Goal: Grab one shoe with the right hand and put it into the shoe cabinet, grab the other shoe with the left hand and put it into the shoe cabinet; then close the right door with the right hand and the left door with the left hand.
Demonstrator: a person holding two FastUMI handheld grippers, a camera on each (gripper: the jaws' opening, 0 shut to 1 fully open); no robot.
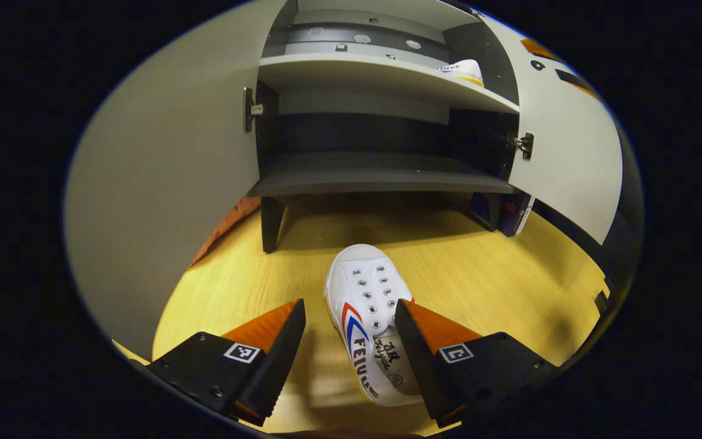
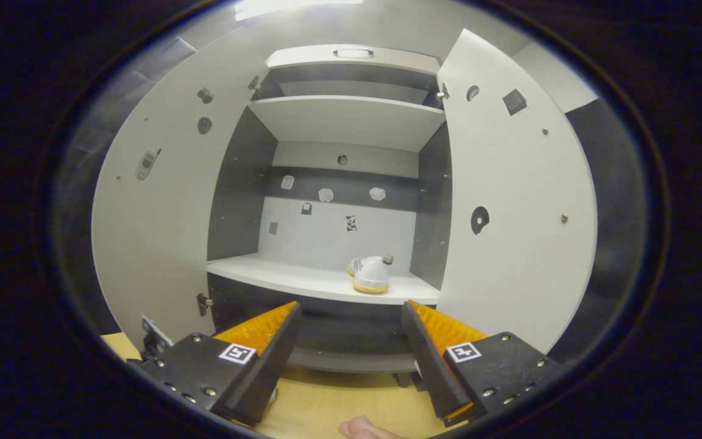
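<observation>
One shoe (image 2: 370,275) is already sitting on the middle shelf (image 2: 320,281) of the shoe cabinet. Second shoe (image 1: 368,317) is lying on the floor (image 1: 497,274), left gripper (image 1: 350,344) spread around it, not yet pinching. Right gripper (image 2: 351,347) is hanging spread, empty. Both doors are standing open.

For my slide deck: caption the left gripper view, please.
Open left gripper straddles the remaining shoe on the floor before the open cabinet.
</observation>
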